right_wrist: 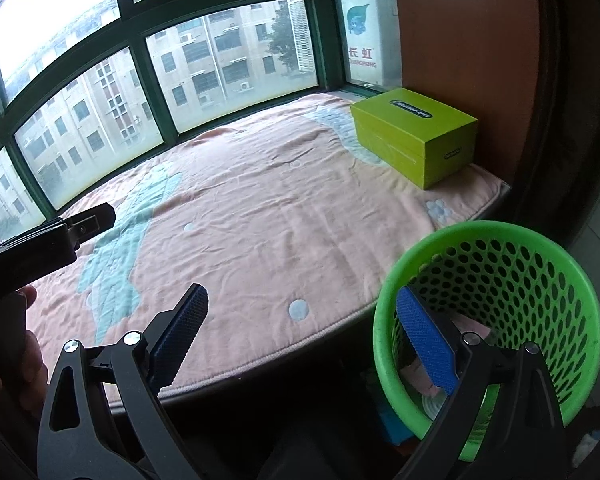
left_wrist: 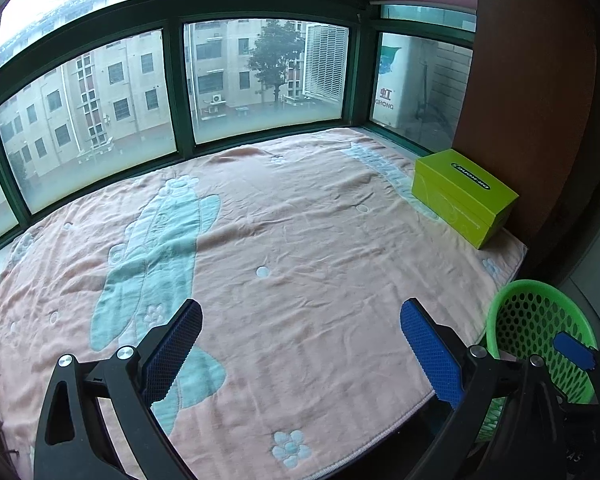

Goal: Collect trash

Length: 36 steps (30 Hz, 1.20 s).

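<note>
A green perforated waste basket point(right_wrist: 520, 264) stands beside the near right edge of the blanket-covered platform; pale pink and white scraps point(right_wrist: 428, 384) lie in its bottom. It also shows in the left wrist view point(left_wrist: 540, 320). My right gripper point(right_wrist: 304, 336) is open and empty, its right finger over the basket's mouth, its left finger over the blanket edge. My left gripper point(left_wrist: 300, 344) is open and empty, low over the pink blanket point(left_wrist: 300, 240). The left gripper also shows at the left of the right wrist view point(right_wrist: 80, 228). No loose trash shows on the blanket.
A lime-green lidded box point(right_wrist: 416, 136) sits at the far right corner of the blanket, against a brown wooden panel point(right_wrist: 460, 40); it also shows in the left wrist view point(left_wrist: 464, 196). Green-framed windows point(left_wrist: 180, 92) close the far side. The blanket point(right_wrist: 260, 208) bears blue patterns.
</note>
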Motion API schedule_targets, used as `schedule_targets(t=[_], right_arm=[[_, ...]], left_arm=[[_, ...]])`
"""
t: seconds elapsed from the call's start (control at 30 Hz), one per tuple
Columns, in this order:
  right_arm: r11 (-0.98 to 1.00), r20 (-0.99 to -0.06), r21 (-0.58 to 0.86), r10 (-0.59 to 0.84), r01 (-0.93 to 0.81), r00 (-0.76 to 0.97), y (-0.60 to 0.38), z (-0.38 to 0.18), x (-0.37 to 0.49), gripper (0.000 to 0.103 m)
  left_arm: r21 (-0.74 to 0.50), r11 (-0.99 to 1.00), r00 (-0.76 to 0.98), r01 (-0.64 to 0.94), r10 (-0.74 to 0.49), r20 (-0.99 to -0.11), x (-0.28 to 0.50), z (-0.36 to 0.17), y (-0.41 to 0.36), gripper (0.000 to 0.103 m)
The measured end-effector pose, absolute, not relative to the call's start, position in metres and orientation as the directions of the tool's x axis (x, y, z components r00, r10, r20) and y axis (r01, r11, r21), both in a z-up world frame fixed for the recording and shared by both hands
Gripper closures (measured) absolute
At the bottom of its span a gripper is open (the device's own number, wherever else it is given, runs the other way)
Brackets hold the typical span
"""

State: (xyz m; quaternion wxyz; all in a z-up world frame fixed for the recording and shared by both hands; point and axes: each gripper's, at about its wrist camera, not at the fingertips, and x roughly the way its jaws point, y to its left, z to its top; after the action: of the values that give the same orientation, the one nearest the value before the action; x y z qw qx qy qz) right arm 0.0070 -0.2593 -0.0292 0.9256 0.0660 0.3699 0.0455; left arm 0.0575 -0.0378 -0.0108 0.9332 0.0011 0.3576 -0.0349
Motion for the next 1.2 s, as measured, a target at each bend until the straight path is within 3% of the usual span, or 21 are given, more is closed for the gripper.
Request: schedule_targets(t=[1.2], right_arm=[[0.987,-0.676,0.159,0.129,-0.027,0.725,-0.2615,-0.0296,0.0056,0.009]], left_arm=[[-0.009,0.999,0.745,0.052,-0.045,-0.666,0.0574,-0.0099,-0.0383,0.007]])
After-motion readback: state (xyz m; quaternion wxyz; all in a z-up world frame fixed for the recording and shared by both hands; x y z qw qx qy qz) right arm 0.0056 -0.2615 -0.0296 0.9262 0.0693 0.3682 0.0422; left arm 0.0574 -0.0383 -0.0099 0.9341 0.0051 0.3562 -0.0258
